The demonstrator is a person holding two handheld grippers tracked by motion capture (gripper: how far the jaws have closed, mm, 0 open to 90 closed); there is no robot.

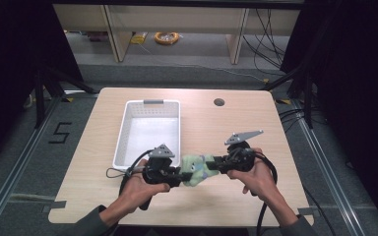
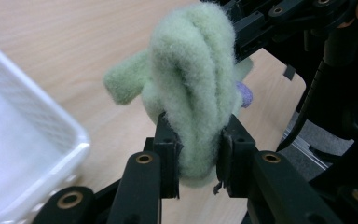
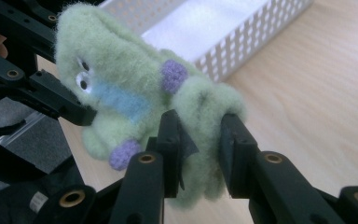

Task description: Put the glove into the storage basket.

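High view: a pale green plush toy [image 1: 195, 169] is held between the left claw [image 1: 179, 176] and the right claw [image 1: 215, 164], above the near part of the table [image 1: 226, 128].
Left claw: clamped on a fold of the plush toy [image 2: 193, 88], as seen in the left gripper view.
Right claw: closed on another fold of the plush toy [image 3: 135, 100], which bears purple knobs and a blue patch.
Basket: a white perforated basket [image 1: 128, 128] stands empty on the table, just beyond and left of the toy.
Step in hand: the toy is judged to be lifted two-handed for carrying to the basket.
Next move: both claws would need to travel together over the basket rim, then open.
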